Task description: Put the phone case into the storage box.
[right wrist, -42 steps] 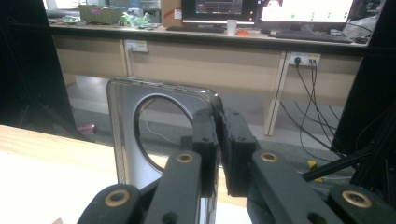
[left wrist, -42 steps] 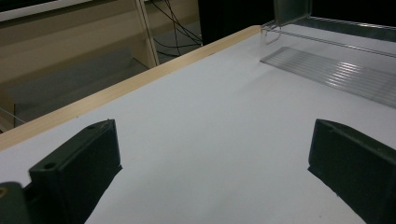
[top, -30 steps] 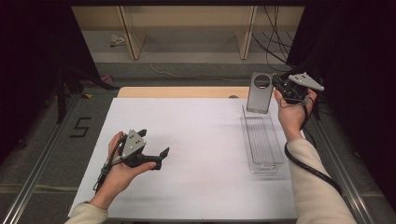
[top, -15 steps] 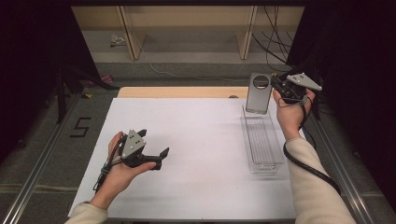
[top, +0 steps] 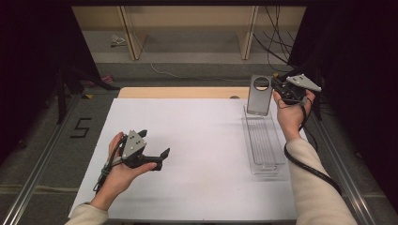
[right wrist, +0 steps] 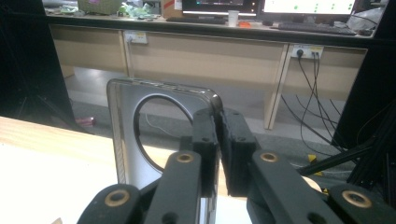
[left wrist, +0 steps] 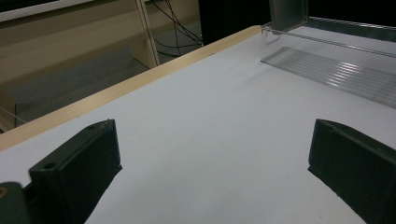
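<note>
In the high view, the right gripper (top: 280, 92) is clamping the right edge of the upright metal plate (top: 259, 94), which is standing long axis vertical at the far end of the clear tray (top: 263, 140). The left gripper (top: 157, 157) is resting well apart on the white mat (top: 197, 136).

In the left gripper view, its jaws are standing wide apart over bare mat, the tray lying ahead to the right. In the right gripper view, the jaws are pinching the plate's edge beside its round hole.

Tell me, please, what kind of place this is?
Probably a lab or office recording station: a white-covered table enclosed by dark curtains, a numbered floor mark, and a desk with monitors and keyboards behind.
</note>
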